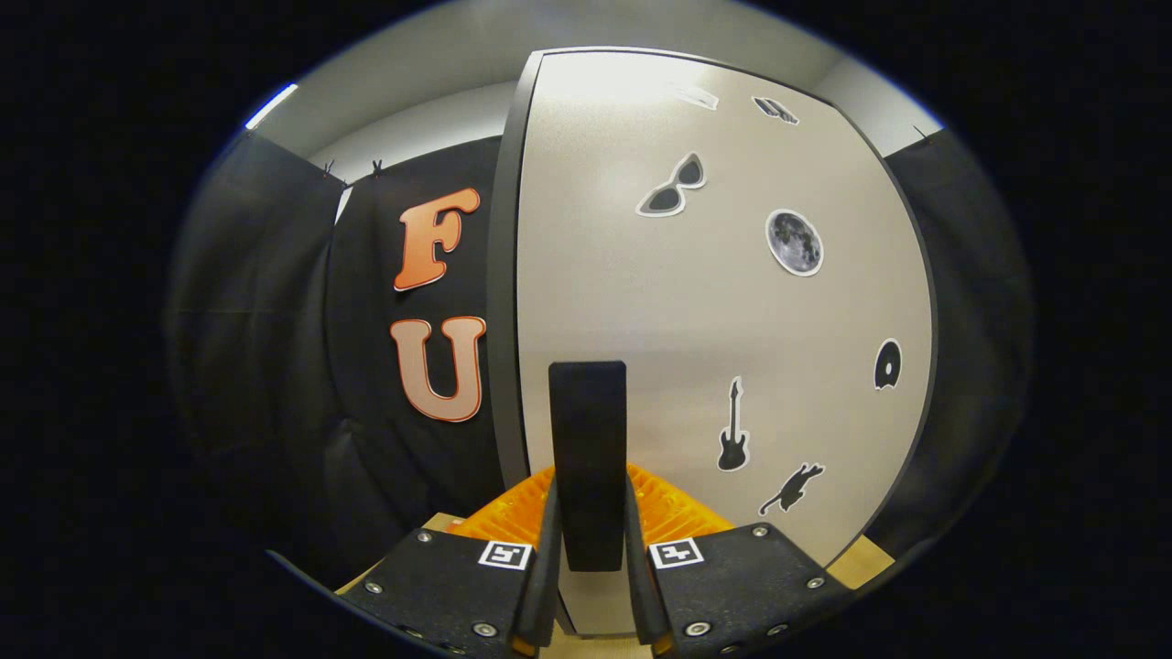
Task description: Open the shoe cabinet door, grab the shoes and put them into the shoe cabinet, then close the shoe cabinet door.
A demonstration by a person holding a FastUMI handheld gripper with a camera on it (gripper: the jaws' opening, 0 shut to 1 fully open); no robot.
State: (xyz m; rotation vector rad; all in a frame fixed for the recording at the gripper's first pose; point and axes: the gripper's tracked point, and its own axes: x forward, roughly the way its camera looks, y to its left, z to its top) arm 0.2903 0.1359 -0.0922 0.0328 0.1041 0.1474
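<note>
1. Where the cabinet fills centre and right of the frame, the shoe cabinet door (723, 302) is the biggest thing: pale grey panel, dark edge band down its left side.
2. Booth wall, black cloth (275, 366), sits left of the door; a strip of it also shows at far right.
3. Claw (590, 540) at bottom centre, both fingers pressed on the door handle (588, 458) – a dark upright bar on the door, lower centre.
4. Stickers on the door, right half: moon (794, 243), sunglasses (673, 188), guitar (732, 439), cat (792, 487), record (887, 364).
5. Light wood surface (865, 560) shows at the door's lower right corner.
</note>
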